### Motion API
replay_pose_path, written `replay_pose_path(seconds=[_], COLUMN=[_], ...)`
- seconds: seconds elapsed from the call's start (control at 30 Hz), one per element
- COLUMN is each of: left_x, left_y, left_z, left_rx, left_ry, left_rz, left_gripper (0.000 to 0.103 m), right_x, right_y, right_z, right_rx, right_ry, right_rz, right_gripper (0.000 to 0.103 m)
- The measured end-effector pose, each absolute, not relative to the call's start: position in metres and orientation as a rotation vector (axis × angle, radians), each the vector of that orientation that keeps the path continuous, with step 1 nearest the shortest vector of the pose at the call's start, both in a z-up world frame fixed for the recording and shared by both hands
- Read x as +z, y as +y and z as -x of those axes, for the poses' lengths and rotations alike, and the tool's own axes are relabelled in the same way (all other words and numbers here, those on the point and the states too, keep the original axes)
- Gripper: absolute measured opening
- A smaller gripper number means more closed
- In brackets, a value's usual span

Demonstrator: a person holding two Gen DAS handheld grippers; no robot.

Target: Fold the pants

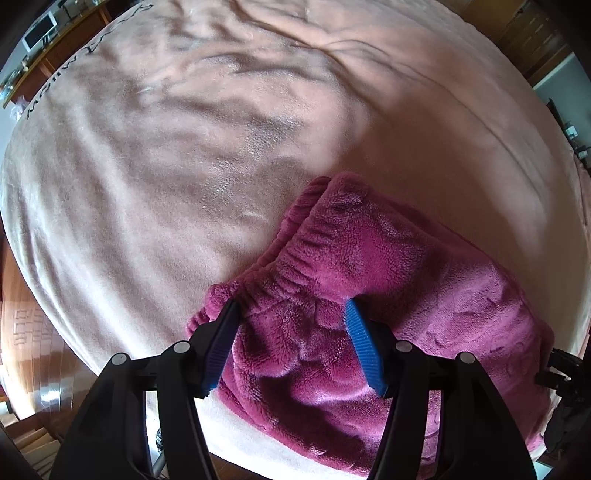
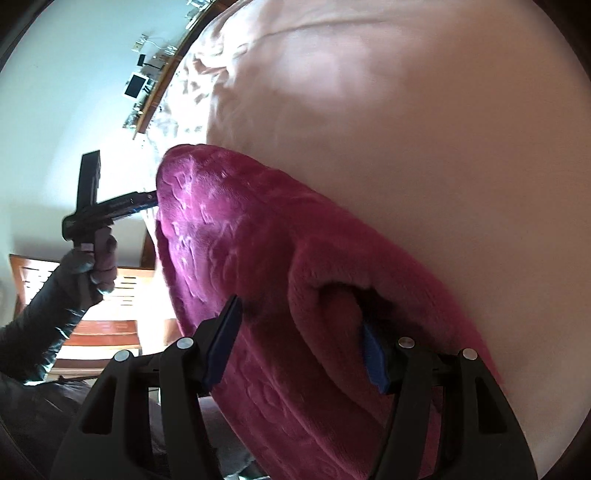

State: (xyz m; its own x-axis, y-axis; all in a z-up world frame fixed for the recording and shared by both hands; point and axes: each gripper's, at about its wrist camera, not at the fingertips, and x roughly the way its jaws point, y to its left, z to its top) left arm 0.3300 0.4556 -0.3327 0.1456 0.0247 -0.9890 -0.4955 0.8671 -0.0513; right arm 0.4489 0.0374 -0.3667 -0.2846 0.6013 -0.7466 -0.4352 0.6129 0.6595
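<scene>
While both cameras are looking down their own fingers, the count is coming out as one pair of pants [image 1: 388,295], two grippers, one blanket-covered bed [image 1: 166,166].

Pants: magenta fleece, lying bunched on the pink blanket, toward its near edge. Elastic waistband [image 1: 295,243] is showing gathered ruffles in the left wrist view only.

Left gripper [image 1: 291,317]: jaws are standing wide, two blue ribbed pads [image 1: 364,343] on either side of a thick fold of fleece just below the waistband. Right-hand pad is pressing against the fabric; left-hand pad is sitting at the fold's edge. Whether the cloth is actually pinched, cannot tell; the gap is staying broad.

Right gripper [image 2: 295,325]: jaws are likewise spread wide, a rolled double layer of pants [image 2: 258,277] filling the space between them. One blue pad [image 2: 373,358] is tucking into a crease of the fabric; the other is lying along the outer face of the roll.

Only the right wrist view is showing the left gripper [image 2: 147,199] from outside, its tip touching the far end of the pants, held by a hand in a dark glove [image 2: 92,258]. Only the left wrist view is showing dark lettering [image 1: 59,77] along the blanket's far-left border and a white monitor [image 1: 38,29] on a wooden desk beyond it.
</scene>
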Motion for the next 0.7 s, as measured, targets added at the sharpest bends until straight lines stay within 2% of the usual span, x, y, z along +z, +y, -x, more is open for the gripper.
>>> replay_pose_path(seconds=[0.03, 0.07, 0.1, 0.17, 0.27, 0.47, 0.67, 0.7], left_x=[-0.334, -0.335, -0.336, -0.337, -0.338, -0.350, -0.359, -0.355], left_y=[0.455, 0.456, 0.456, 0.457, 0.453, 0.443, 0.457, 0.459], left_z=[-0.331, -0.333, -0.333, -0.336, -0.341, -0.366, -0.382, -0.379], left_rx=[0.390, 0.391, 0.392, 0.394, 0.382, 0.397, 0.375, 0.372], left_ry=[1.386, 1.389, 1.390, 1.390, 1.374, 1.367, 1.368, 1.367], left_rz=[0.410, 0.408, 0.407, 0.402, 0.373, 0.212, 0.194, 0.191], left_gripper=[0.060, 0.060, 0.060, 0.061, 0.061, 0.062, 0.067, 0.067], right_x=[-0.369, -0.370, -0.369, -0.357, -0.344, -0.370, -0.348, -0.339], right_y=[0.039, 0.039, 0.037, 0.025, 0.004, 0.007, -0.011, -0.017], right_z=[-0.452, -0.457, -0.463, -0.478, -0.499, -0.513, -0.500, -0.495], right_rx=[1.009, 0.991, 0.973, 0.939, 0.873, 0.799, 0.840, 0.844], right_ry=[1.565, 1.562, 1.552, 1.494, 1.436, 1.499, 1.492, 1.478], right_rz=[-0.157, -0.169, -0.207, -0.328, -0.433, -0.347, -0.363, -0.352], right_gripper=[0.052, 0.031, 0.018, 0.014, 0.013, 0.013, 0.019, 0.022])
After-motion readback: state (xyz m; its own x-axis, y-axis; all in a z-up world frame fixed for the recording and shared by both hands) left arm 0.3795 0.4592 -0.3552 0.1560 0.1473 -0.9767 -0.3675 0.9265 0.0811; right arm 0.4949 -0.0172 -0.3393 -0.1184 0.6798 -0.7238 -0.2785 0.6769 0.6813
